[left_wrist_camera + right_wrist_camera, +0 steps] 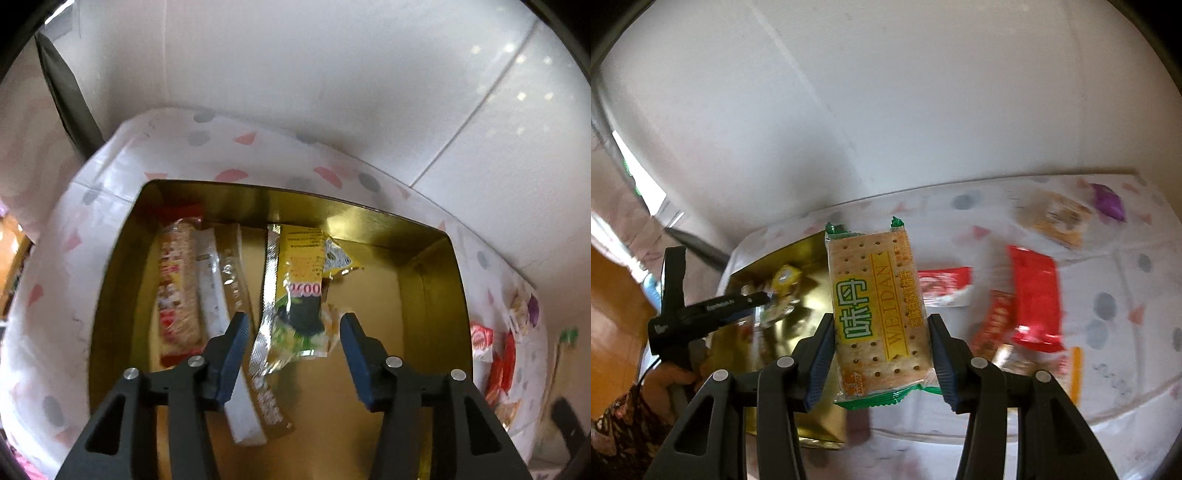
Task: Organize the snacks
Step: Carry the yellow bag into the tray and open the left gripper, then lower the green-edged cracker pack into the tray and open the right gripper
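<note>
Left wrist: left gripper [293,328] hangs over the gold tin [122,280], fingers apart on nothing; the foil seaweed pack [295,295] below lies loose in the tin, light, crinkly, probably slippery, best pinched across its flat middle. Right wrist: right gripper [882,332] clamps the cracker pack [879,317] by its long edges above the bench [1126,295] – tan, green ends, stiff but brittle, so squeeze gently

We see a green-edged cracker packet [877,314] upright at centre frame; four wrapped snacks [295,291] lie inside the gold box [428,288].
</note>
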